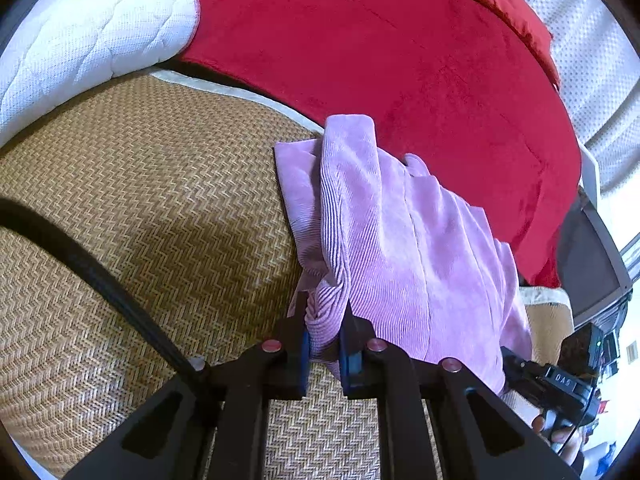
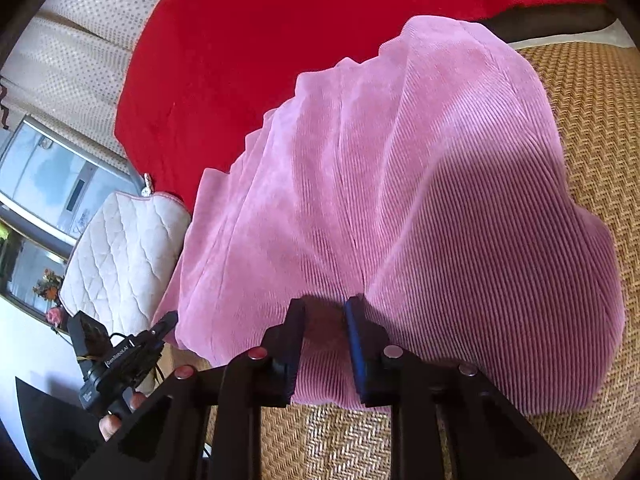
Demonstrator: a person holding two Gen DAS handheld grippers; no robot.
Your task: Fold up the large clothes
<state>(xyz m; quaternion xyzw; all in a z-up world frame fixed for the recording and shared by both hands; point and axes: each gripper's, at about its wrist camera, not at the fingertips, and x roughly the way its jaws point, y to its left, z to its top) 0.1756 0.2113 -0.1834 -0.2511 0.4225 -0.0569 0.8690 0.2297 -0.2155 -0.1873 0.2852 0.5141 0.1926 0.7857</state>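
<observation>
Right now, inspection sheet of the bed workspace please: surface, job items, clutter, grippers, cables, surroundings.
Surface: woven mat, partly shadowed.
Job's things: pink corduroy garment, bunched, lying across the mat and red blanket.
Clutter: white quilted pad at the mat's edge; red pillow.
Grippers: left hand-held gripper shut on a garment fold; right hand-held gripper shut on the garment's near edge.
Cables: black cable over the mat.
Surroundings: dotted fabric, window.
</observation>
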